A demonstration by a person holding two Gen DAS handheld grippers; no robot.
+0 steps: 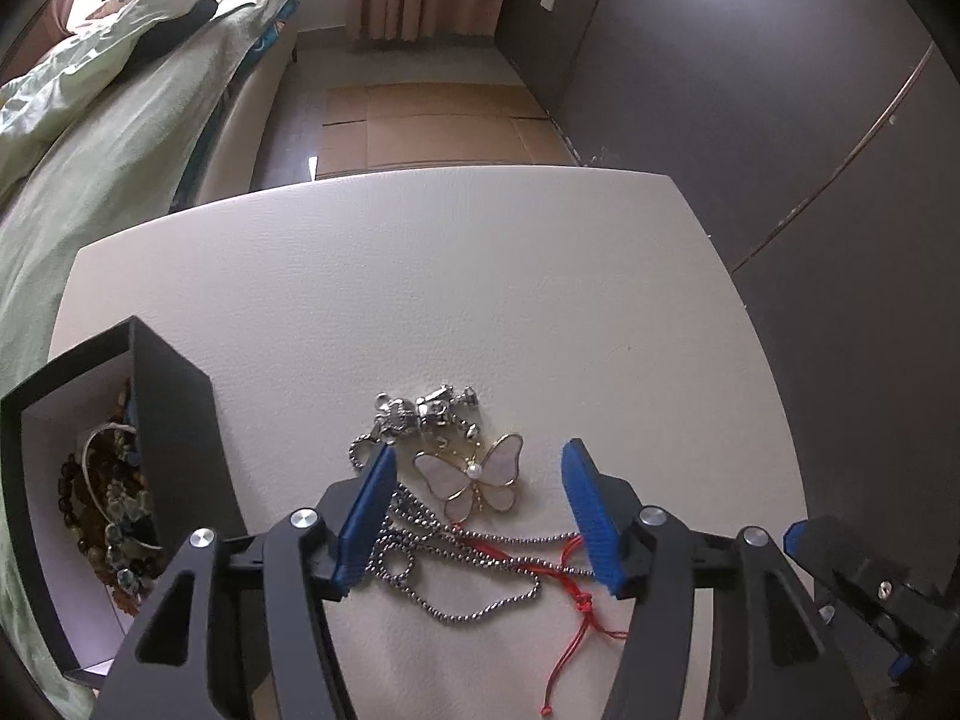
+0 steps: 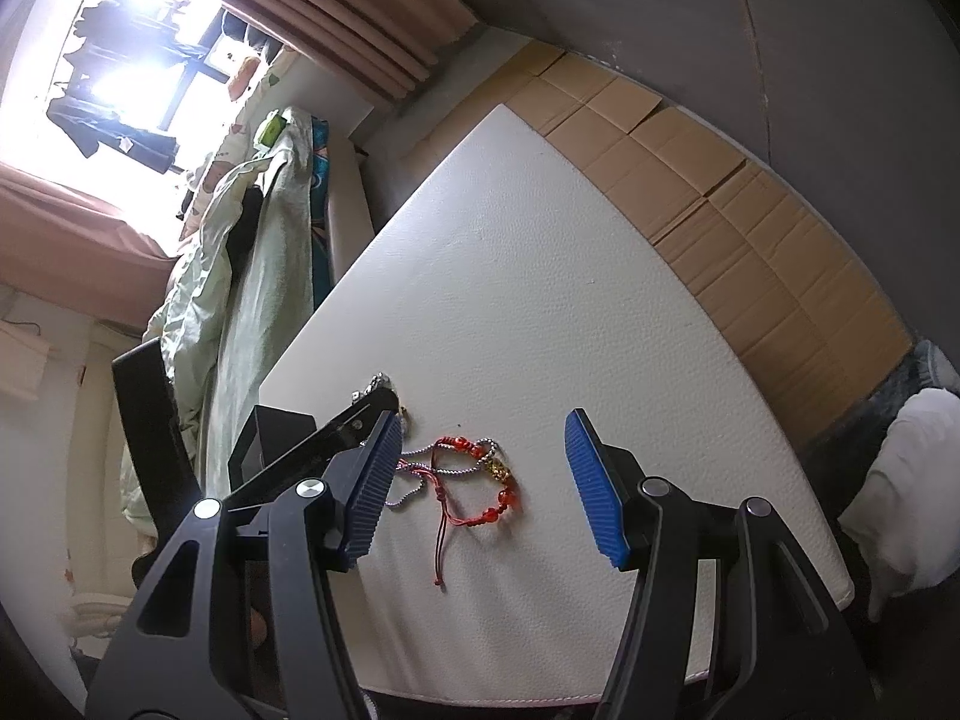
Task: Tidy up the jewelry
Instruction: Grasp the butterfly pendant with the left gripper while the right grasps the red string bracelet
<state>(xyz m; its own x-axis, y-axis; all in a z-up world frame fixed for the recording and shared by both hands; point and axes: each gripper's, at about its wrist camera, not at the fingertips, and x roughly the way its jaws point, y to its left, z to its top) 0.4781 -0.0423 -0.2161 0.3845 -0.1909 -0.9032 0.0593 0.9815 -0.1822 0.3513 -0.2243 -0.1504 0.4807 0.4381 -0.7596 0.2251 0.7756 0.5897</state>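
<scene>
- While my left gripper (image 1: 477,507) hangs wide apart and holding nothing, butterfly pendant (image 1: 474,477) lies between its pads on the white worktop (image 1: 480,276), ball chain (image 1: 456,564) trailing toward 6 o'clock.
- Black box (image 1: 114,480) at 9 o'clock, beaded bracelets (image 1: 114,516) inside.
- My right gripper (image 2: 483,483) also wide, empty; red bracelet (image 2: 486,480) between its fingers.

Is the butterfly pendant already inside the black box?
No. The butterfly pendant lies on the white table, between the open fingers of the left hand-held gripper, while the black box stands apart.
</scene>
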